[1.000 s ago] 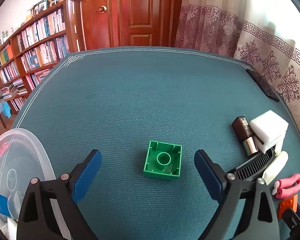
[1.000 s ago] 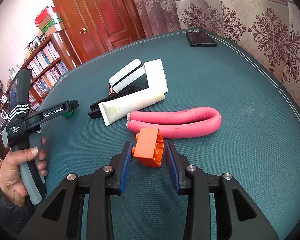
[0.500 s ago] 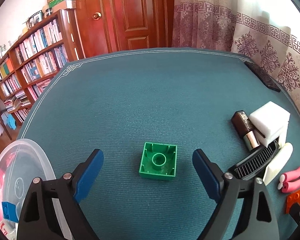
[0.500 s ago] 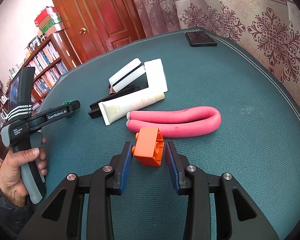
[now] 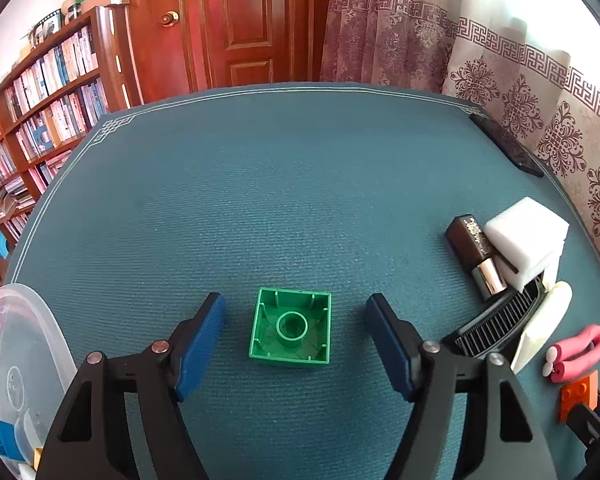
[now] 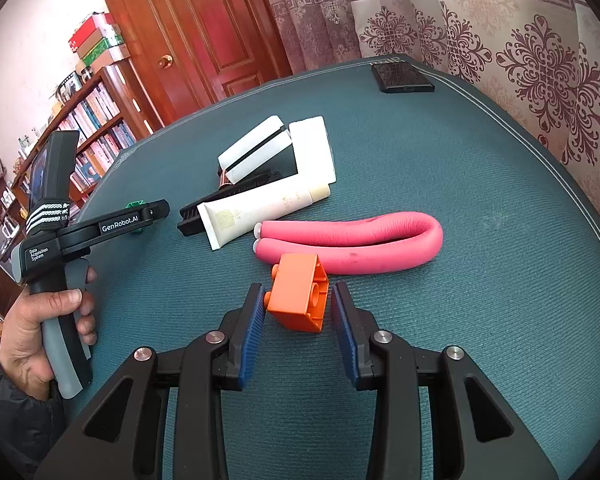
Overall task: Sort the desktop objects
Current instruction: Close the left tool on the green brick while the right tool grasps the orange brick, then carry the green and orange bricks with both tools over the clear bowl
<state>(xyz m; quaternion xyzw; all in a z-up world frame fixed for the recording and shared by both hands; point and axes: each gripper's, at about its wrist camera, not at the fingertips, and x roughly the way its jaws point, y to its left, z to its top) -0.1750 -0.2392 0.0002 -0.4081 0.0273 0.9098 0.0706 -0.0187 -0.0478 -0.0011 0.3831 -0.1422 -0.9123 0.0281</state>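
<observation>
Both claws are lined up for a pick, so the step in hand looks like the approach before grasping two toy bricks. The left claw [image 5: 296, 312] has its jaws wide apart, with the green brick [image 5: 290, 329] lying hollow side up on the table [image 5: 300, 184] between them, touching neither pad. The right claw [image 6: 298, 312] stands narrowly apart around the orange brick [image 6: 298, 298], which lies on its side; its studs seem to touch the left pad [image 6: 254, 328], while a slim gap shows at the right pad. Just beyond that claw lies a pink foam tube [image 6: 364, 244]. Next, each claw probably needs to close squarely on its brick's flat walls, then lift and carry it, likely to the clear plastic container [image 5: 16, 344] at the left claw's left.
</observation>
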